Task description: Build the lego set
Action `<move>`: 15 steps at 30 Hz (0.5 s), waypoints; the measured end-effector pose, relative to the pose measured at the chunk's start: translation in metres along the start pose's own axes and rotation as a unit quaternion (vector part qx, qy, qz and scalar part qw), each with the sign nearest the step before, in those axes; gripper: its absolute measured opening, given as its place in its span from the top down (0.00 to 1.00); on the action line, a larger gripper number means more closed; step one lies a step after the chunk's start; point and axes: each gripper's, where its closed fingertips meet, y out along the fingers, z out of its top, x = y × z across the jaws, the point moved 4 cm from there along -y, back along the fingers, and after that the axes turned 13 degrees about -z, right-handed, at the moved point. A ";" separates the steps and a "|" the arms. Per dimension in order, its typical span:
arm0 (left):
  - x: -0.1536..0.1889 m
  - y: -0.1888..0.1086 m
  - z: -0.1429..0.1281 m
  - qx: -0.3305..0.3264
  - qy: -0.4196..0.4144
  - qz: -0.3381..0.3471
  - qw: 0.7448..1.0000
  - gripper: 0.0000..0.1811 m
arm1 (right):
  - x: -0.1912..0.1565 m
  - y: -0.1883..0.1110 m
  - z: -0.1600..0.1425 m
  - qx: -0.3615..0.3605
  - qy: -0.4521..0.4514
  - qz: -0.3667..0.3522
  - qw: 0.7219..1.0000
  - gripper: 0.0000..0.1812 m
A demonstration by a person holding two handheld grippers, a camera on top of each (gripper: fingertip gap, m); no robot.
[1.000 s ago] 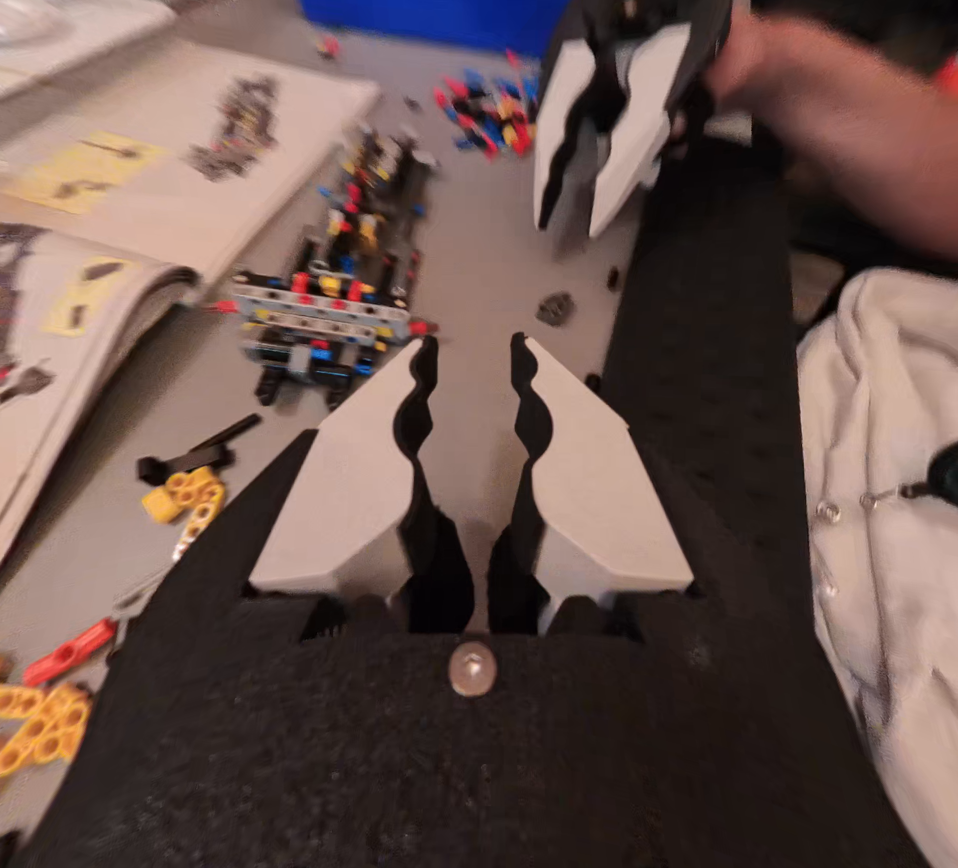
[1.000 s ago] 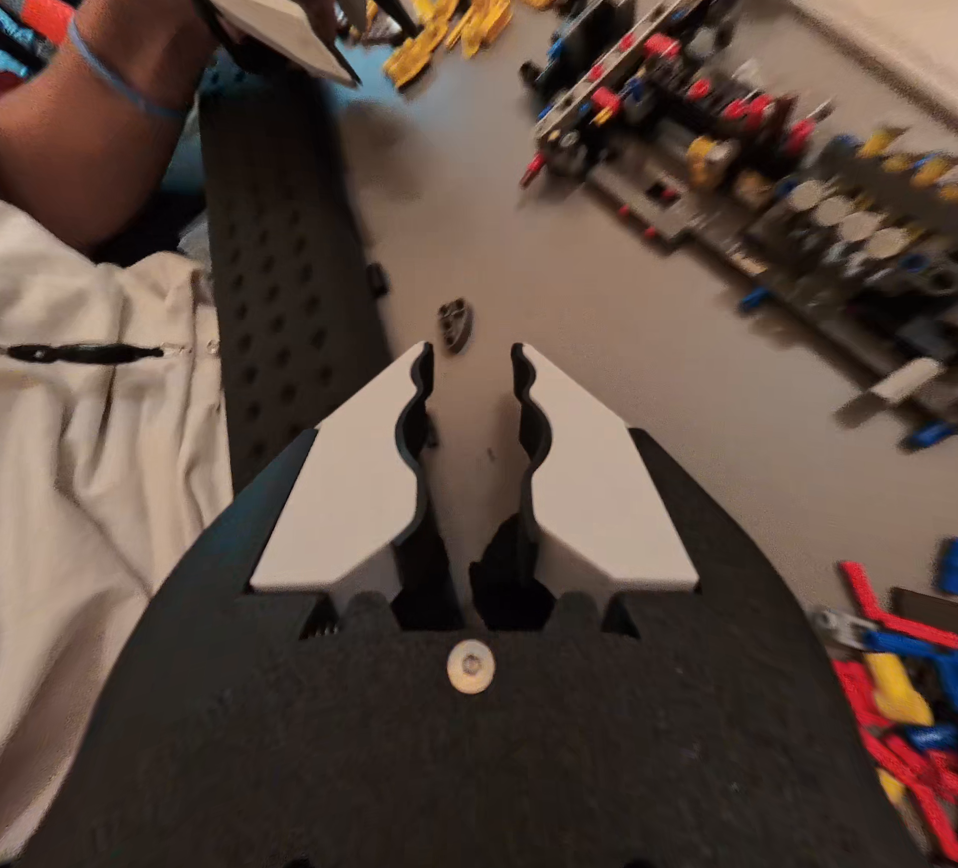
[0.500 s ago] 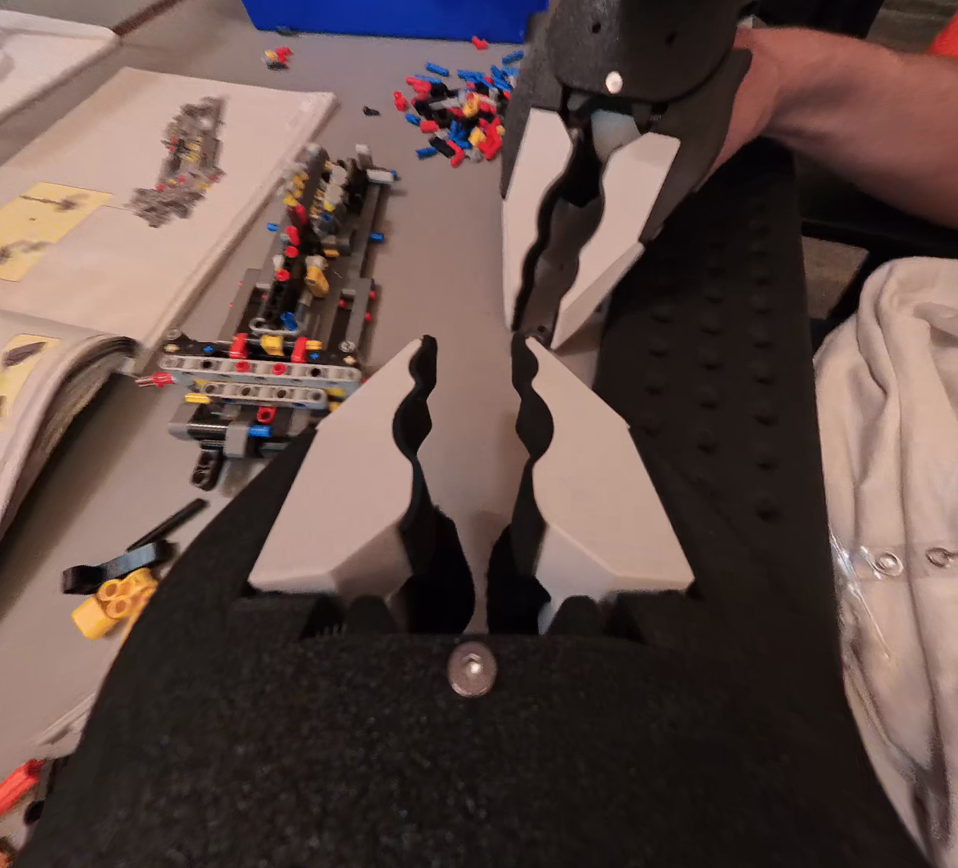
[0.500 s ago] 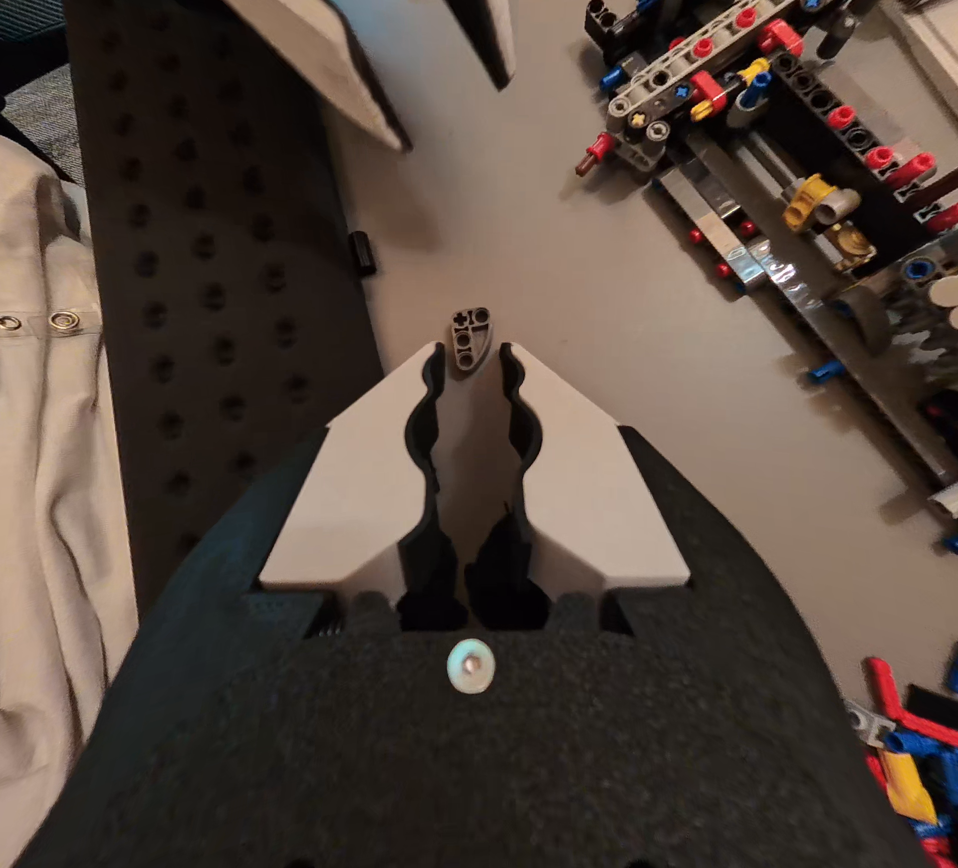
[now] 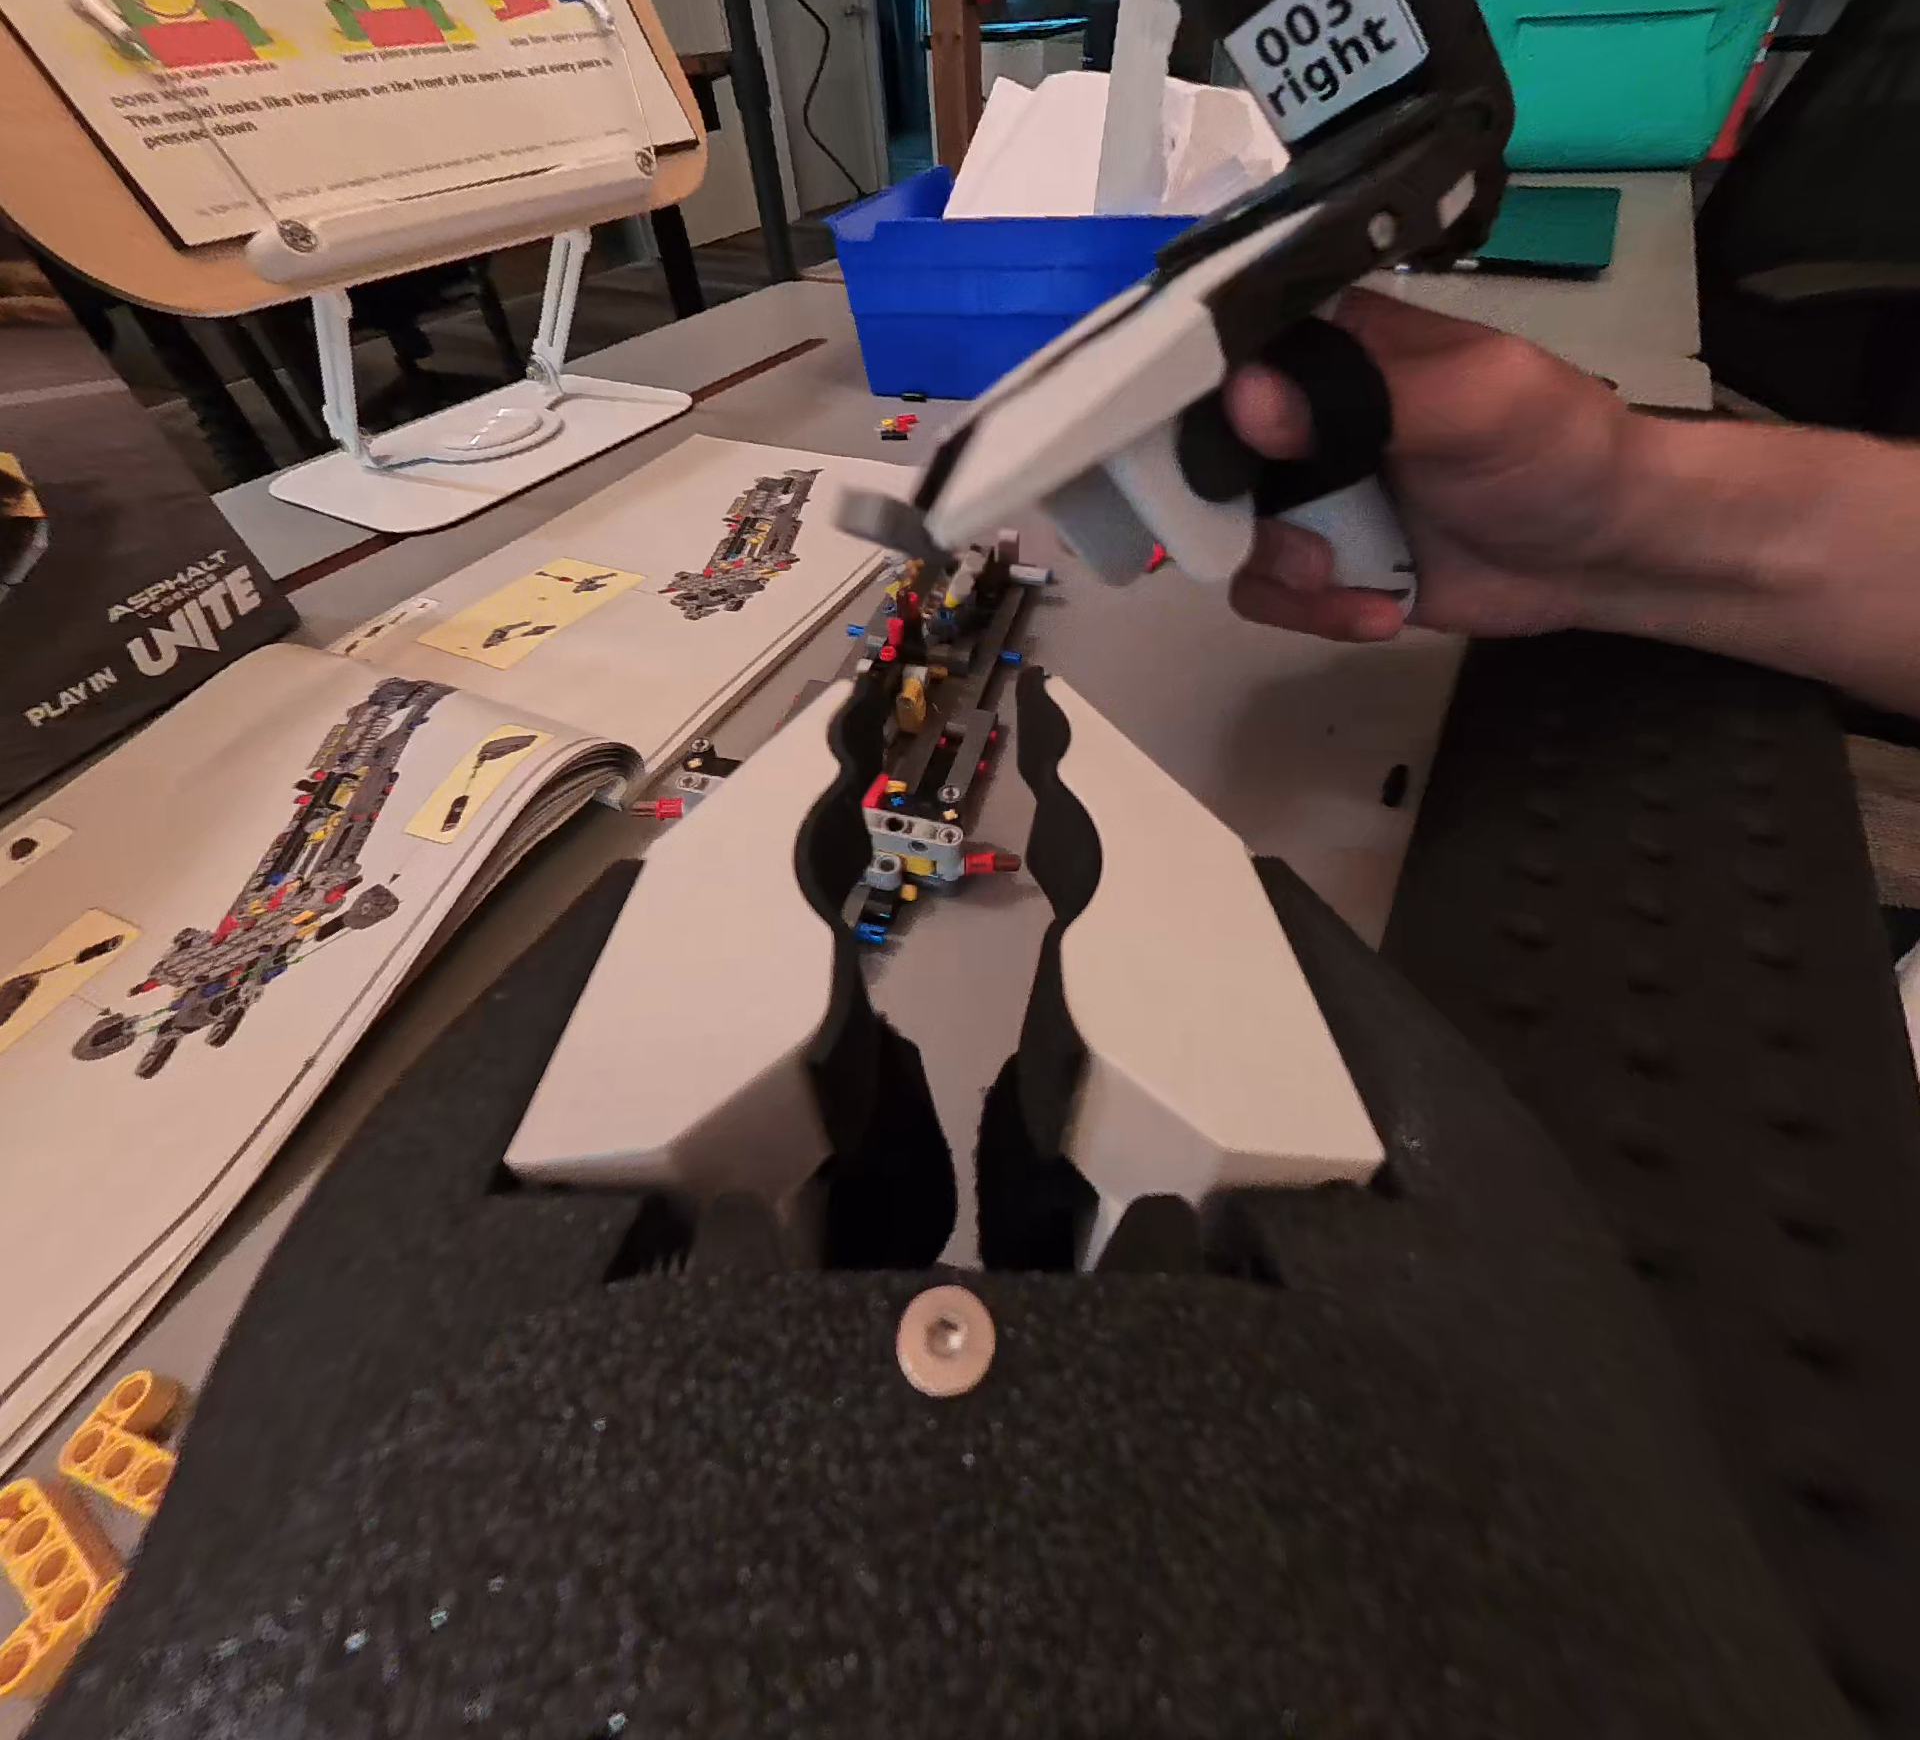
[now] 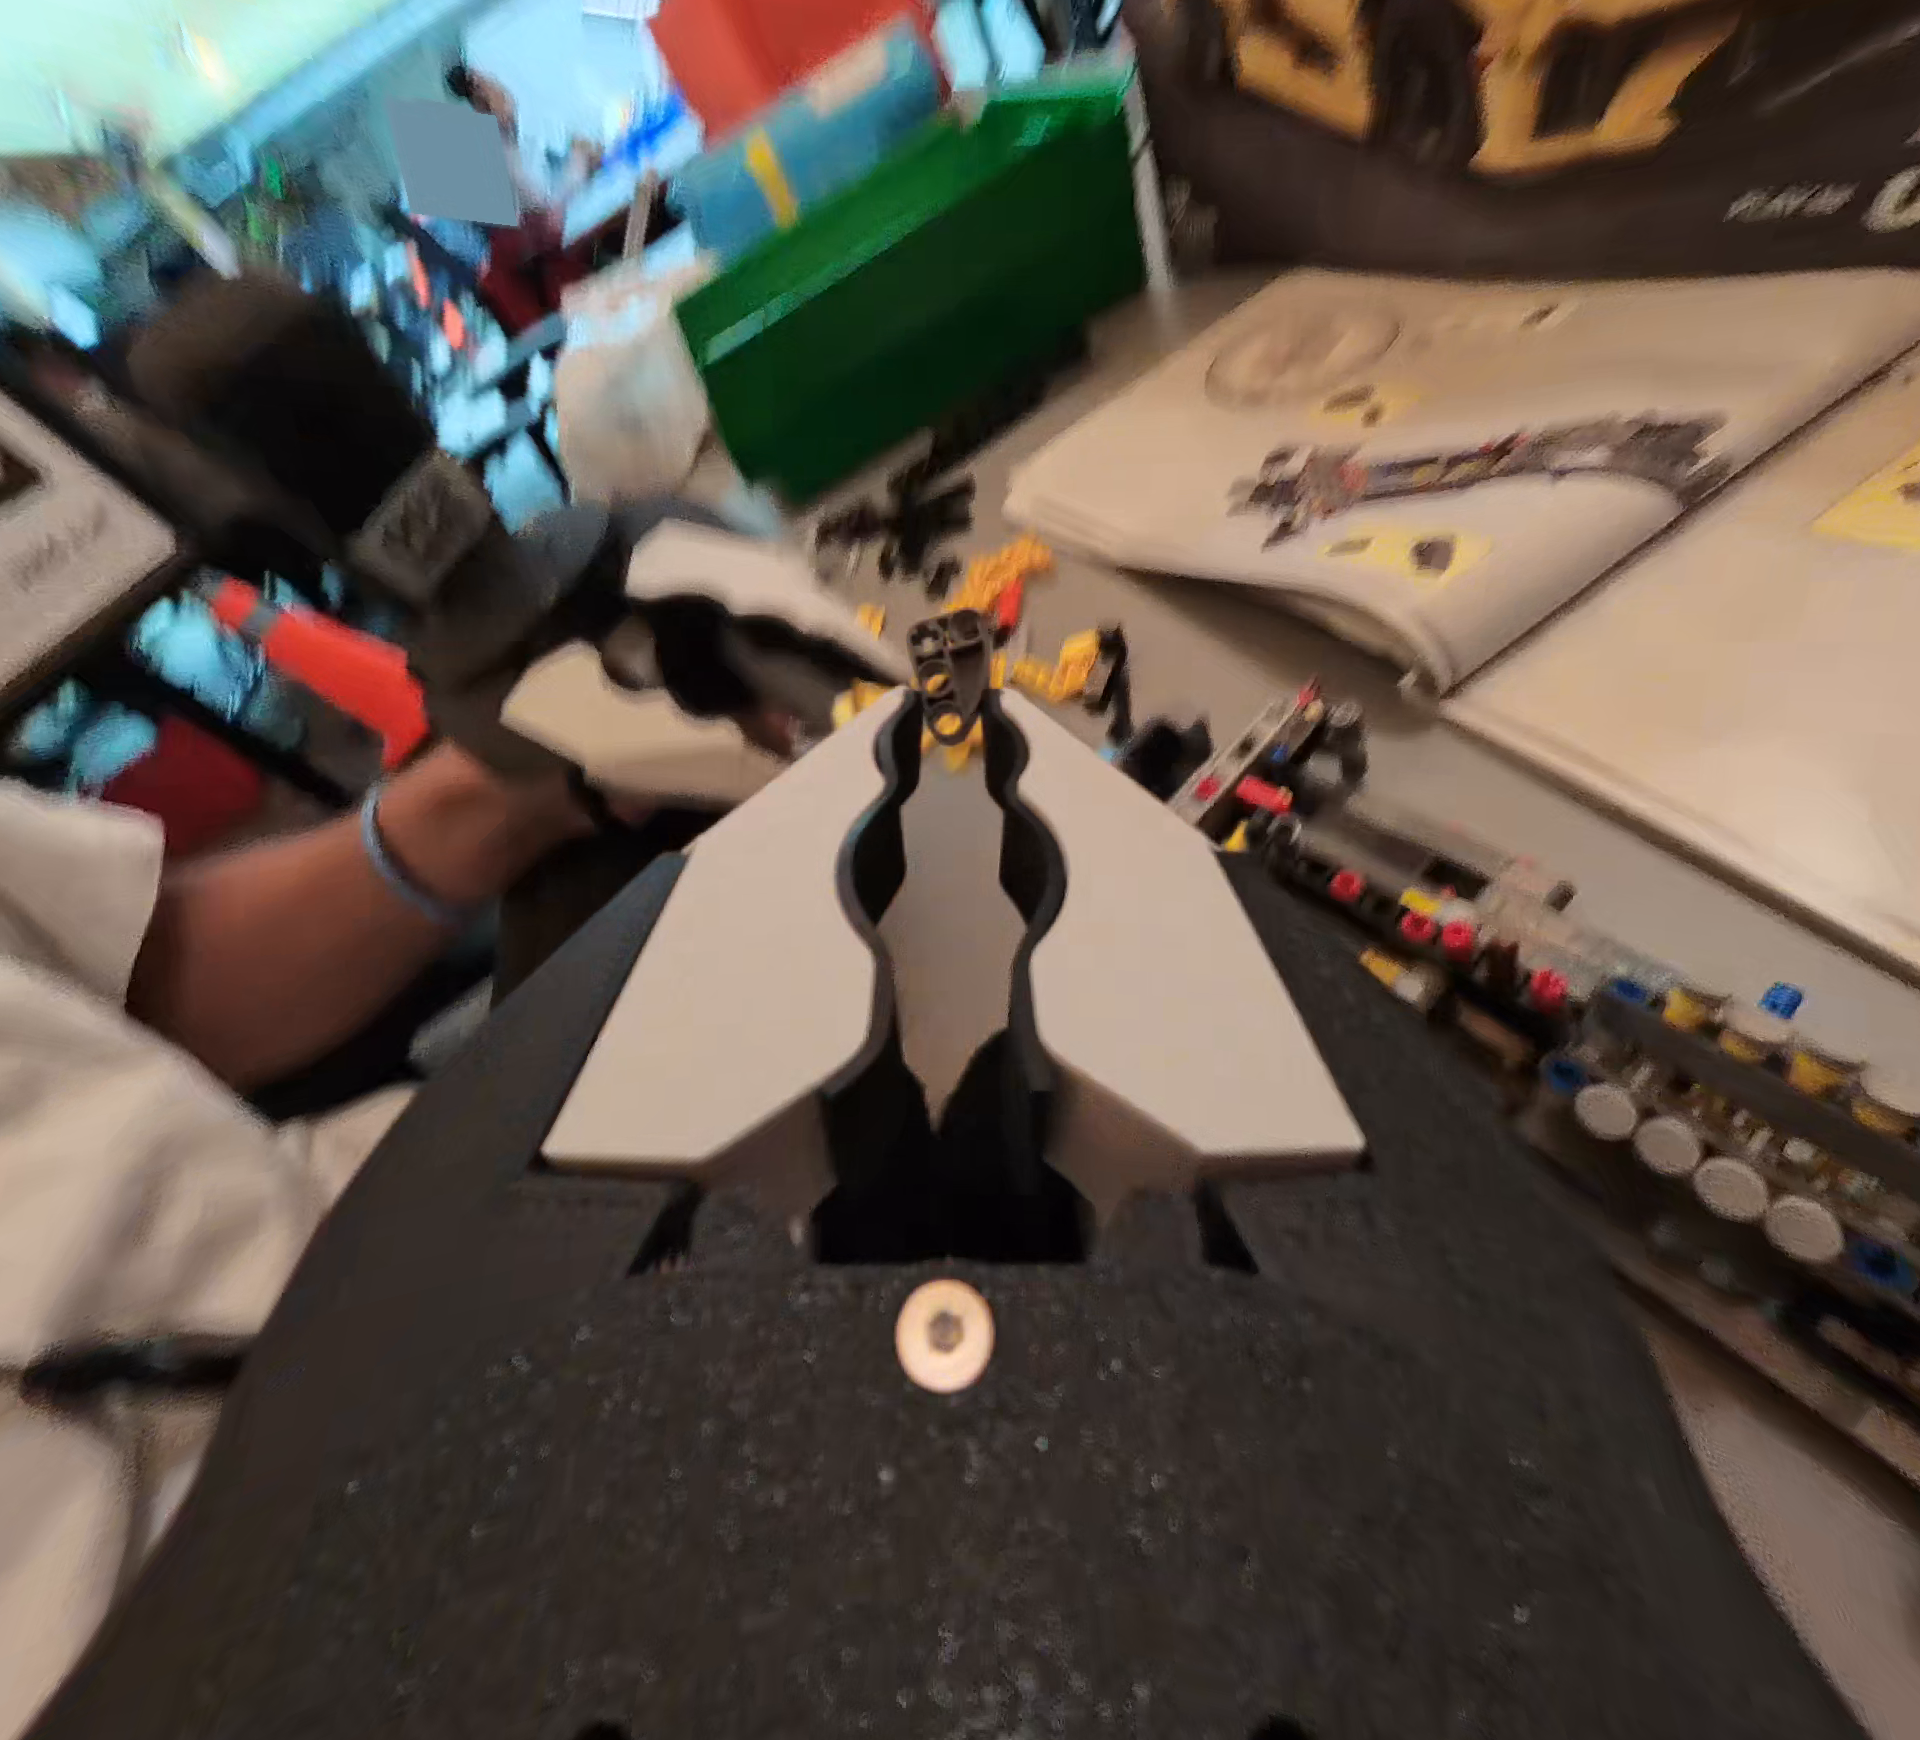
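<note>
Grey table (image 5: 1164,651) under open booklet (image 5: 312,859), lego model (image 5: 935,755), blue bin (image 5: 987,298); left gripper (image 5: 940,703) spread, empty; right gripper (image 6: 948,703) pinching small black piece (image 6: 948,672) above table.

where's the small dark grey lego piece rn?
The small dark grey piece is pinched at the right gripper fingertips, off the table, in the right wrist view centre, with yellow parts behind.

wrist views, low over table, sharing chassis (image 5: 940,734)
</note>
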 end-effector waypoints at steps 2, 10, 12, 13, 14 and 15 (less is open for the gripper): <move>0.000 0.000 -0.001 0.001 -0.014 -0.003 1.000 0.87 | 0.002 0.008 0.005 0.020 -0.017 -0.029 0.999 0.94; -0.012 -0.014 0.014 0.122 -0.222 -0.120 0.960 0.86 | -0.027 0.016 -0.015 0.047 -0.307 -0.126 0.942 0.94; -0.012 -0.014 0.013 0.126 -0.239 -0.133 0.954 0.89 | -0.031 0.016 -0.017 0.055 -0.355 -0.141 0.922 0.94; -0.013 -0.014 0.012 0.123 -0.244 -0.133 0.953 0.90 | -0.033 0.016 -0.018 0.060 -0.373 -0.146 0.914 0.95; -0.014 -0.013 0.011 0.119 -0.249 -0.132 0.952 0.90 | -0.036 0.016 -0.018 0.065 -0.383 -0.145 0.910 0.95; -0.014 -0.013 0.009 0.116 -0.253 -0.133 0.951 0.90 | -0.038 0.015 -0.018 0.072 -0.391 -0.146 0.906 0.95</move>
